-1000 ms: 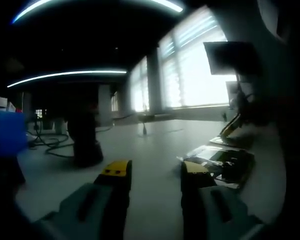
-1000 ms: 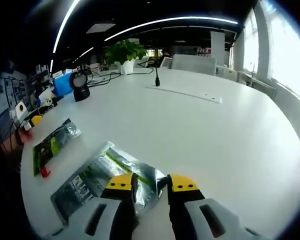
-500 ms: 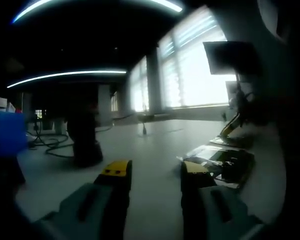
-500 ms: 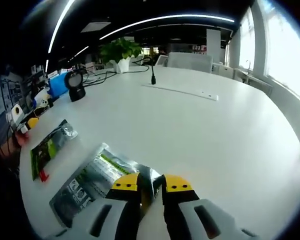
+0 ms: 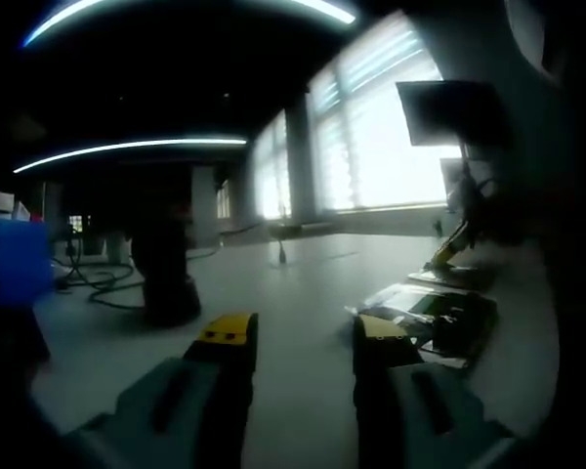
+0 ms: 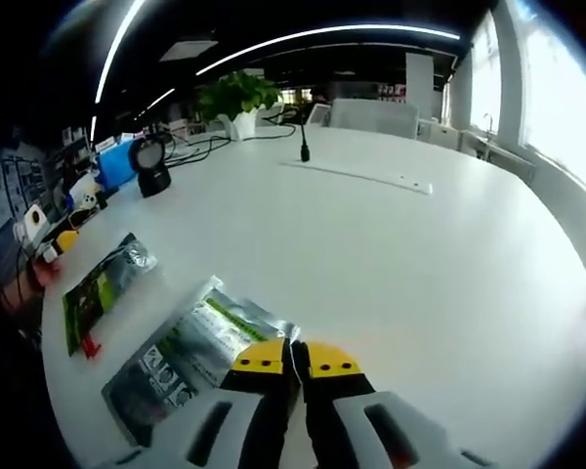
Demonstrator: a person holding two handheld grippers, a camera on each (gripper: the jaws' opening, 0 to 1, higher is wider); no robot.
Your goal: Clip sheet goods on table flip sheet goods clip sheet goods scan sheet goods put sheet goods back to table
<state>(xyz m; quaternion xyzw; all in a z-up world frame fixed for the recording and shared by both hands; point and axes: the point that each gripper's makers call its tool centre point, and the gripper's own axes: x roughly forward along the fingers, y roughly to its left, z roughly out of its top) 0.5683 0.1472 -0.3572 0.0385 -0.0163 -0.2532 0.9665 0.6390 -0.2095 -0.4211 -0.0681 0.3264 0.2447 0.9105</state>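
Note:
In the right gripper view, a silver and green foil packet [image 6: 190,347] lies flat on the white table [image 6: 391,254]. My right gripper [image 6: 294,360] is shut on that packet's near right corner, yellow tips pressed together over the foil edge. A second, smaller foil packet [image 6: 103,285] lies to its left. In the left gripper view, my left gripper [image 5: 303,337] stands open low over the table with nothing between its fingers. A dark foil packet [image 5: 435,320] lies just right of it, apart from its right jaw.
A black scanner on a stand [image 6: 152,168] and a blue box [image 6: 119,164] stand at the far left; the scanner [image 5: 166,283] rises beyond my left gripper. A potted plant [image 6: 236,102], cables and a long white strip [image 6: 356,176] lie farther back. Windows [image 5: 381,137] line one side.
My right gripper's jaws have closed from apart to pressed together on the large packet's corner. The left gripper view has not changed.

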